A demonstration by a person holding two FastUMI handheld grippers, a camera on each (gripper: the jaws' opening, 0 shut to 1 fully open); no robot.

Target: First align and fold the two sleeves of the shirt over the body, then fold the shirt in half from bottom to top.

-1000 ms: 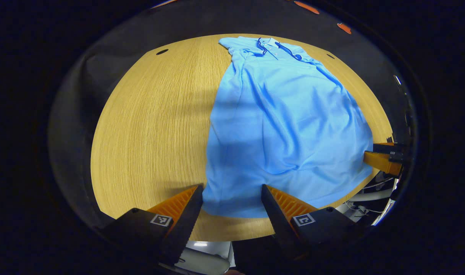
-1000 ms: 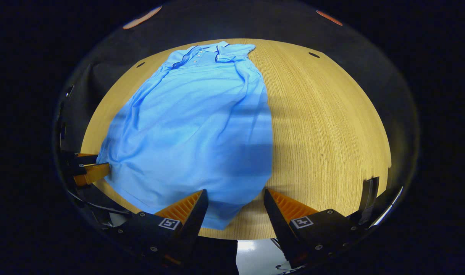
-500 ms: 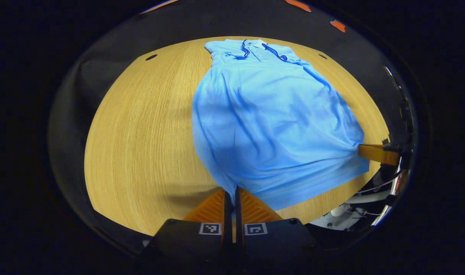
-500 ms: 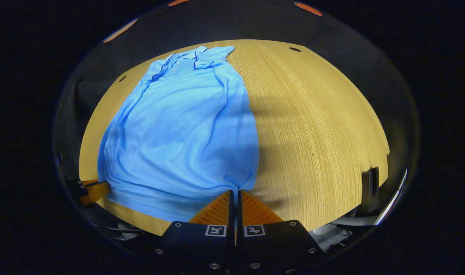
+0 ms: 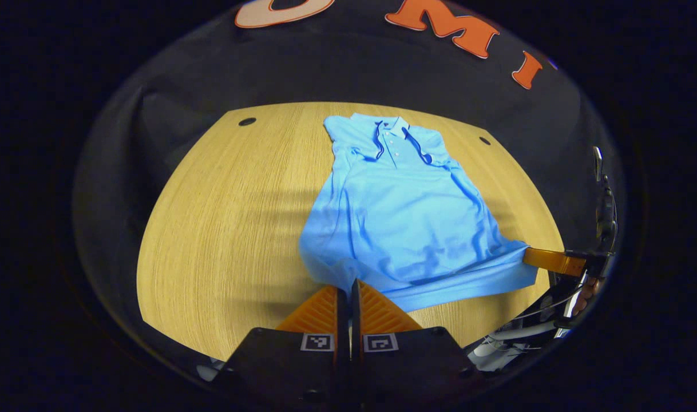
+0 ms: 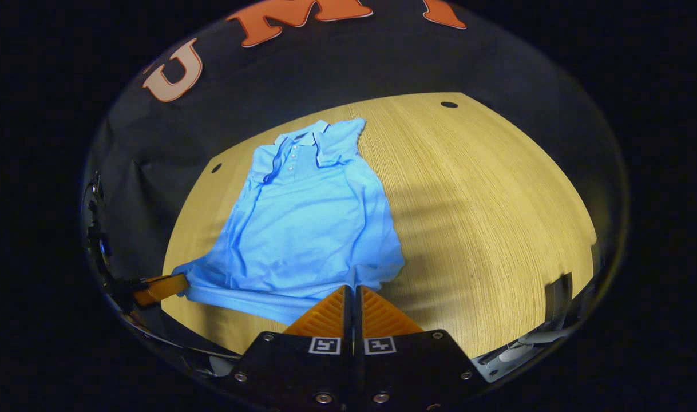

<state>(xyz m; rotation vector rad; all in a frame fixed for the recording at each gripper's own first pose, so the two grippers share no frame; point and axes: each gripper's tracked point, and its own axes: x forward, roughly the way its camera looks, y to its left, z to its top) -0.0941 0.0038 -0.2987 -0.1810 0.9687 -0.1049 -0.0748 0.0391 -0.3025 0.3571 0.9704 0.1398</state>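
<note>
Blue shirt (image 5: 403, 217) stretches ahead of your left gripper (image 5: 344, 289) and right gripper (image 6: 352, 288), both clamped tight on its hem corners.

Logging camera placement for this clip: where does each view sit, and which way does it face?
Left gripper view: rides the left gripper, facing across the wooden table toward the collar; its shut fingers pinch the blue shirt hem.
Right gripper view: rides the right gripper, facing likewise, shut on the hem's other corner.
Shared: shirt, table, and each other's gripper at the edge.
</note>
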